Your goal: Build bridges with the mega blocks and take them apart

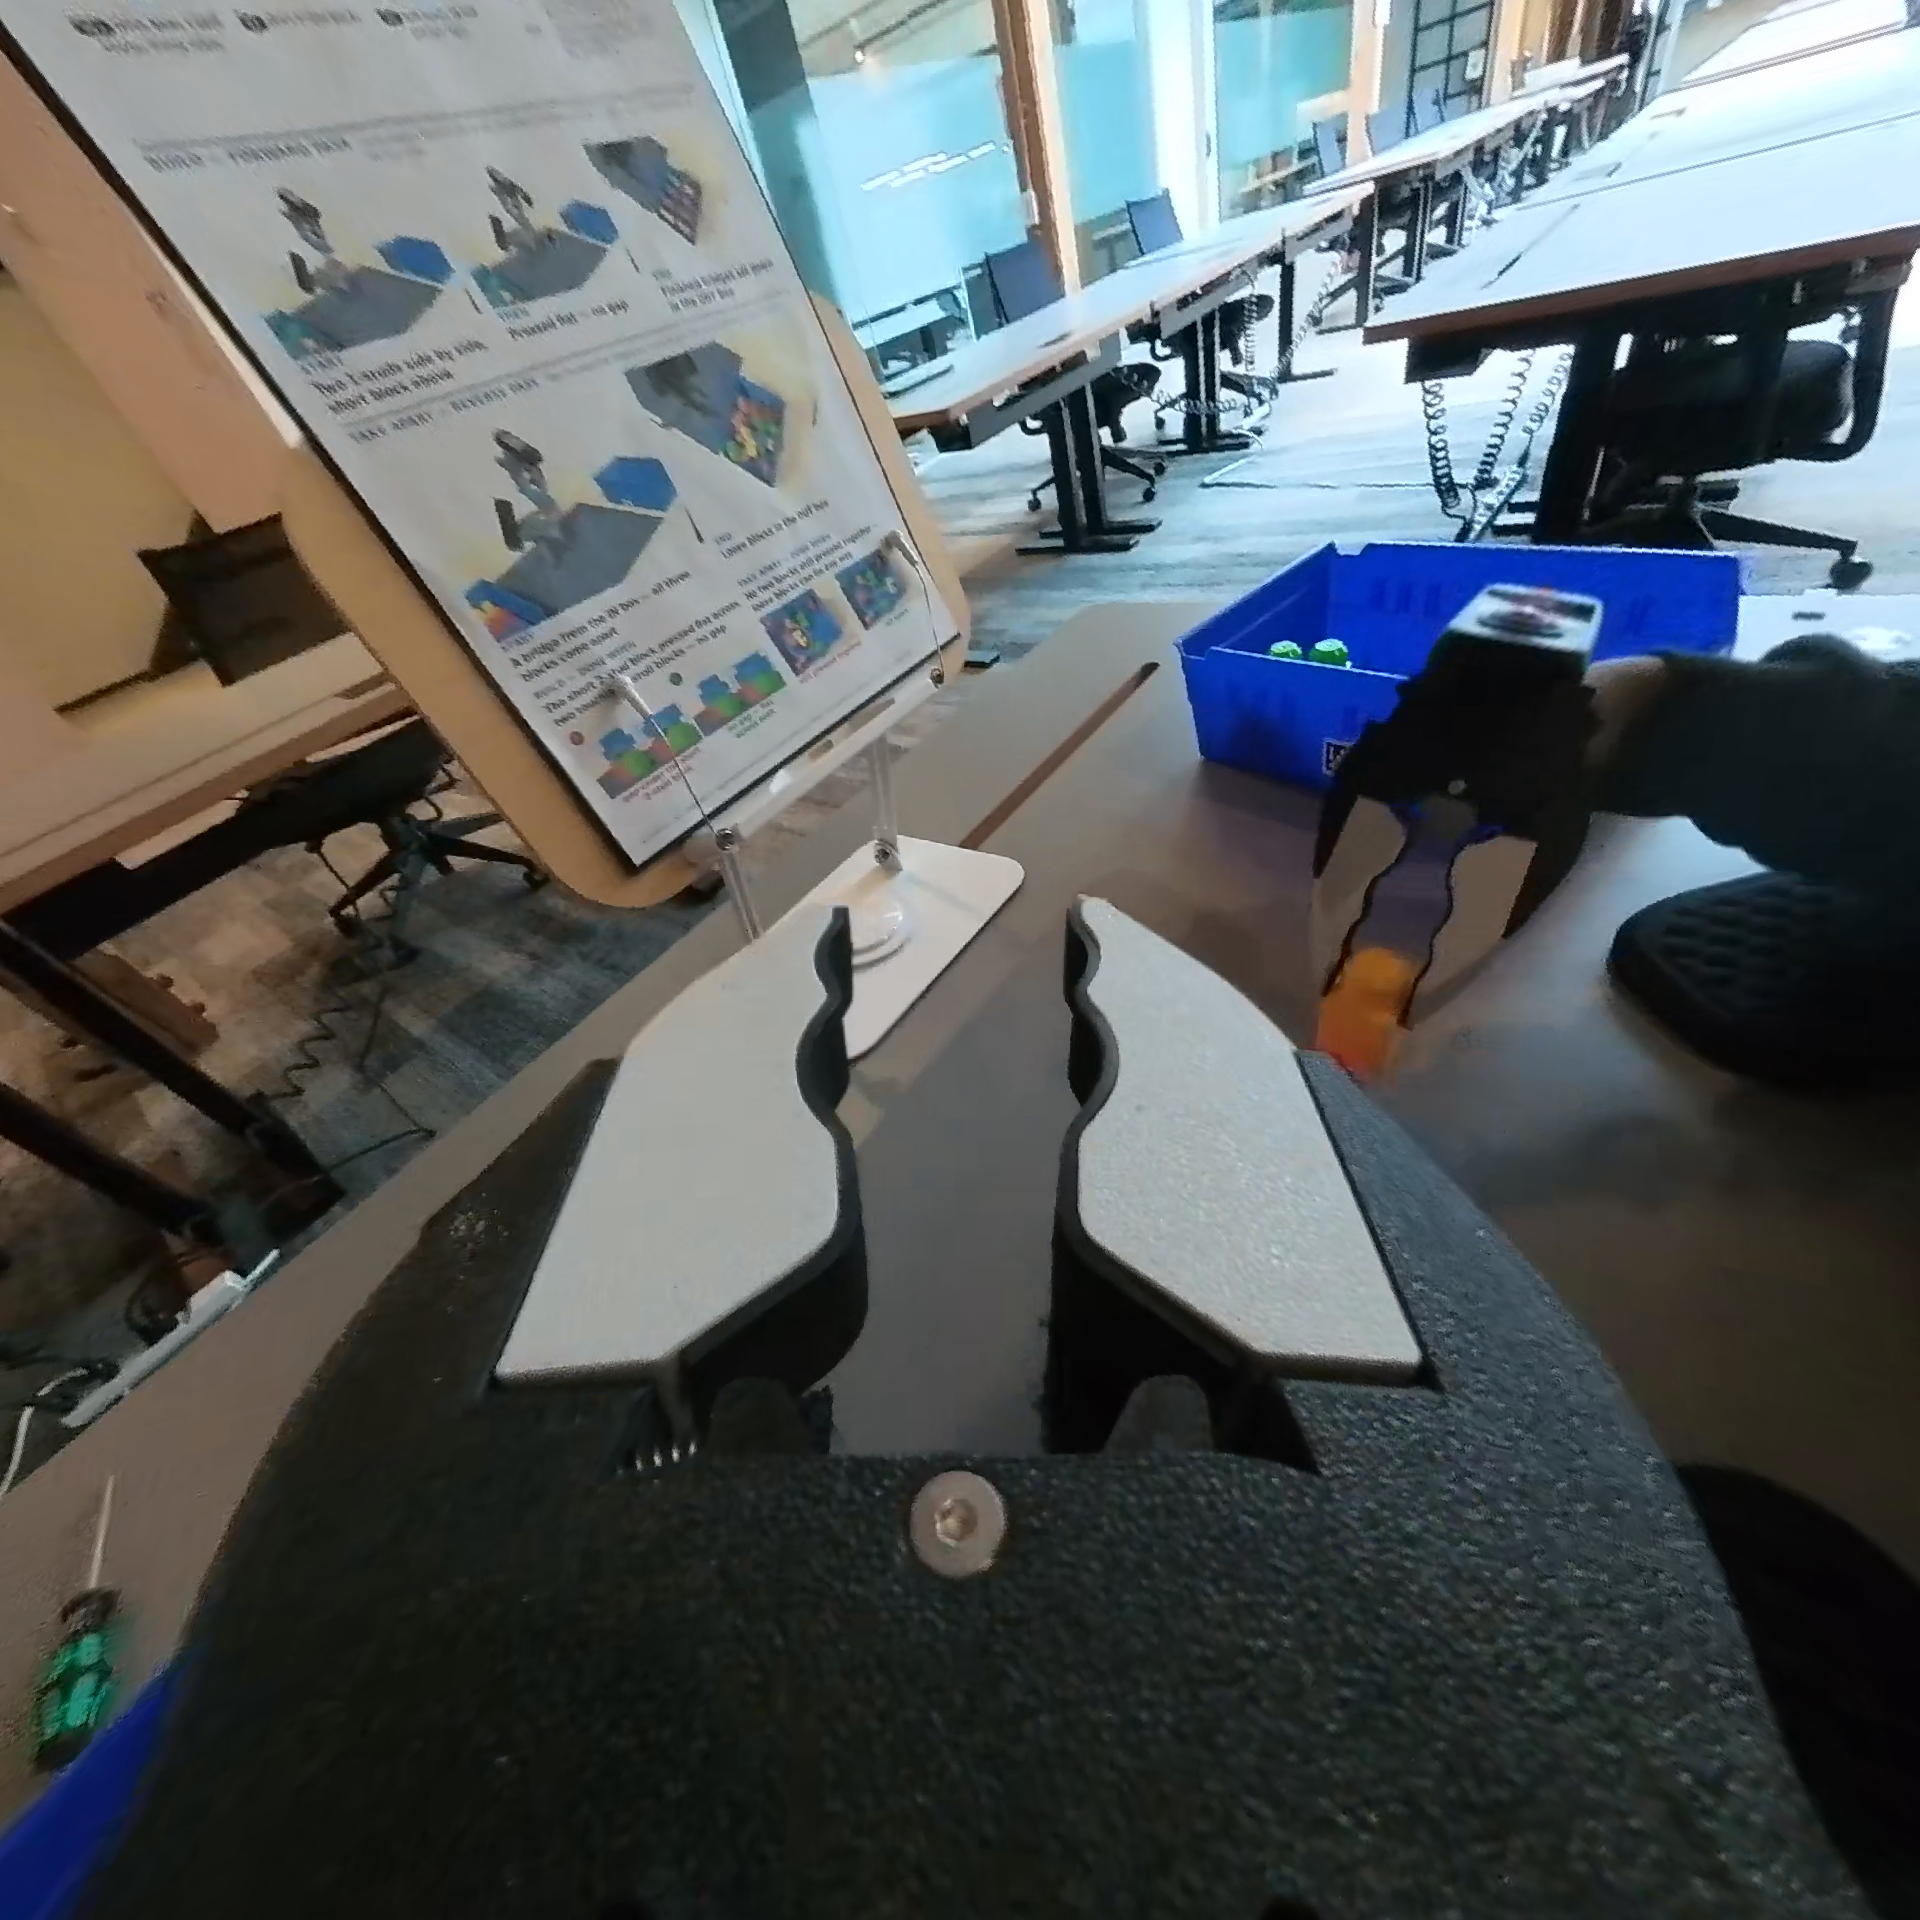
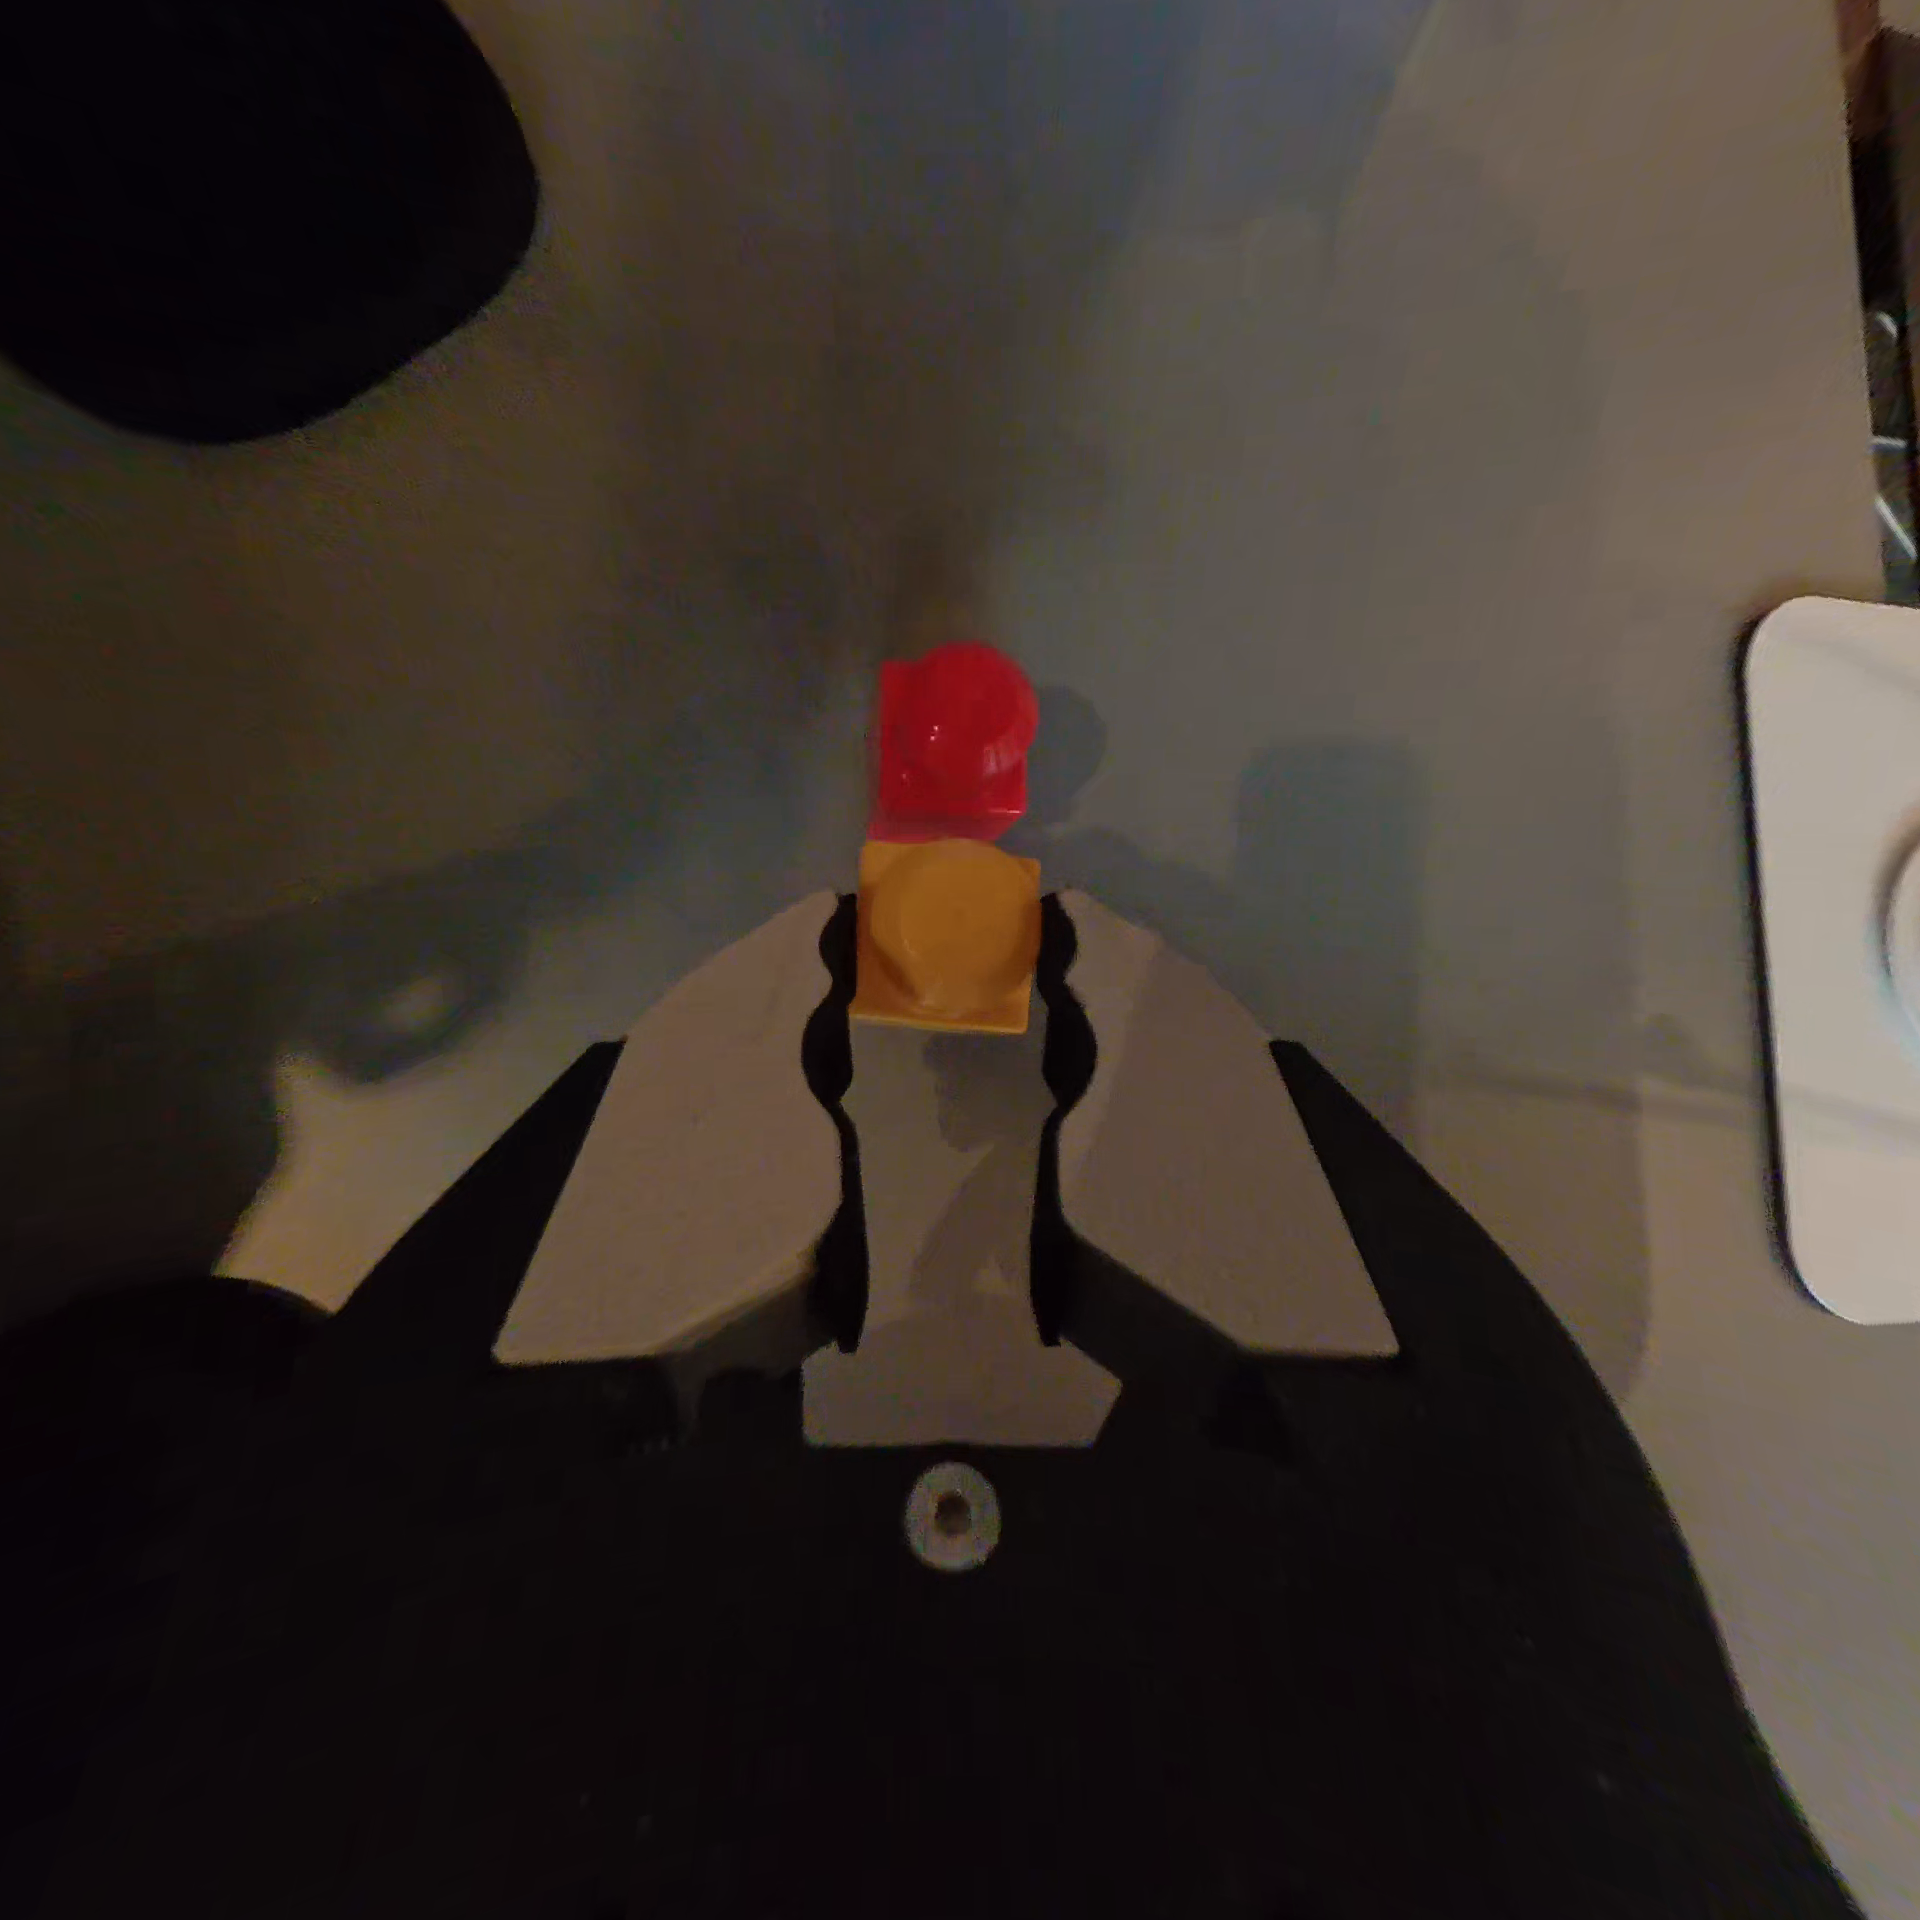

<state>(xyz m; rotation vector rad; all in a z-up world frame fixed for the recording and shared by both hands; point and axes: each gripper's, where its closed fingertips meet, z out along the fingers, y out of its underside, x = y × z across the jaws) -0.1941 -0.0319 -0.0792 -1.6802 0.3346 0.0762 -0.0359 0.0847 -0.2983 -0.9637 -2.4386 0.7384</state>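
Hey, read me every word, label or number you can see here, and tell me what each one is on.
On the instruction sheet: printed headings and captions; wording not quoted.
On the blue bin: a label, mostly hidden, unreadable.
On the orange block and red block: none.

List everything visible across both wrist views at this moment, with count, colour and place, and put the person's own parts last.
Orange block: one, orange, between the right gripper's fingertips, low over the table.
Red block: one, red, on the table just beyond the orange block.
Bin: one, blue, far right of the table, green studs showing inside.
Instruction board: one, white, on a white stand base.
Screwdriver: one, green-handled, near left table edge.
Table: one, grey.
Office desks and chairs: several, background.
Left gripper: black and grey, empty, jaws apart.
Right gripper: closed on the orange block.
Gloved hand: black, holding the right gripper.
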